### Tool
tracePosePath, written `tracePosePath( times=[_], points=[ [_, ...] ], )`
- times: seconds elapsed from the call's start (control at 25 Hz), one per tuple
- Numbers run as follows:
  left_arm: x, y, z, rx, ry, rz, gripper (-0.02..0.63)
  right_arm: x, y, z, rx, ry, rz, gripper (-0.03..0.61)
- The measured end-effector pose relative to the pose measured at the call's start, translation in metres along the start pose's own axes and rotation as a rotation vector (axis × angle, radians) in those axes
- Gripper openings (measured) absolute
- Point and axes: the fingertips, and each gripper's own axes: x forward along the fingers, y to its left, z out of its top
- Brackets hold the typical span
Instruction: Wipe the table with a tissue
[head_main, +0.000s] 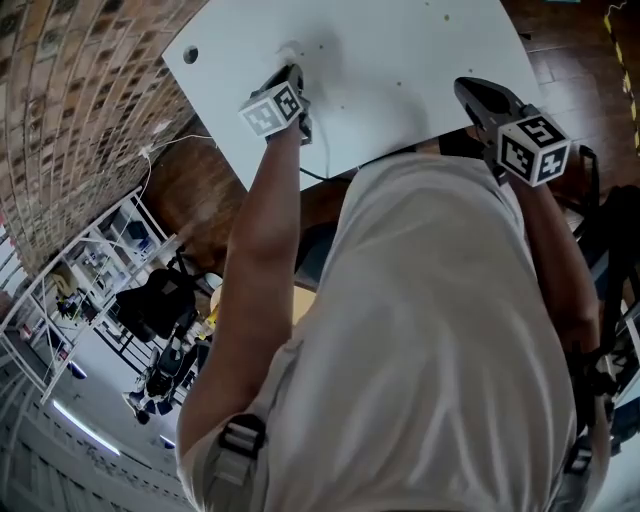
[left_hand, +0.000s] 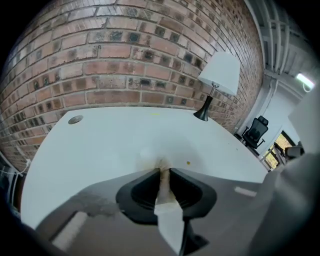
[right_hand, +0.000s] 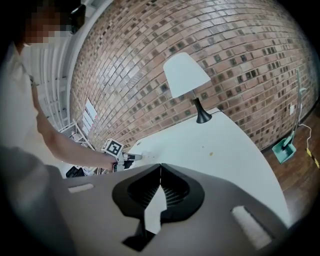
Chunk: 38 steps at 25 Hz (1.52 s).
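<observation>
Clearly, the left gripper (left_hand: 164, 171) had its two fingers drawn in close on the tissue (left_hand: 167, 209), with only the thickness of the folded paper between them. The tissue ran back as a white strip between the fingers, and its front end, stained brownish, was pressed onto the white table (left_hand: 115, 142). That contact spot lay well apart from the lamp (left_hand: 219, 75), on the near side of it and to its left. A small yellow speck (left_hand: 188, 162) sat on the table just beside the tissue's tip, on the lamp's side. The right gripper (right_hand: 160, 166) had its fingers together at the tips, with nothing between them. It hung above the table's near edge, pointing toward the lamp and far short of it, touching nothing.
</observation>
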Motion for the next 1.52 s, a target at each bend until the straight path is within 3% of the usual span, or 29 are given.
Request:
tracePosePath(
  times=[0.12,0.52,0.84,1.08,1.52],
  points=[
    [0.009,0.001,0.001,0.082,0.049,0.019,0.071,-0.001,-0.004,0.002,0.004,-0.004,-0.010,0.008],
    [0.020,-0.004,-0.016,0.521,0.303,0.043,0.071,-0.004,-0.008,0.004,0.033,-0.011,-0.022,0.008],
    [0.030,-0.003,-0.026,0.812,0.492,-0.007,0.072,0.001,-0.010,0.000,0.062,-0.011,-0.017,0.008],
    [0.032,-0.009,-0.027,0.910,0.529,-0.032,0.072,-0.007,-0.016,-0.006,0.080,-0.015,-0.025,0.008],
    [0.053,-0.080,-0.015,0.897,0.494,-0.122,0.071,-0.017,-0.024,-0.004,0.075,-0.017,-0.027,0.008]
  ],
)
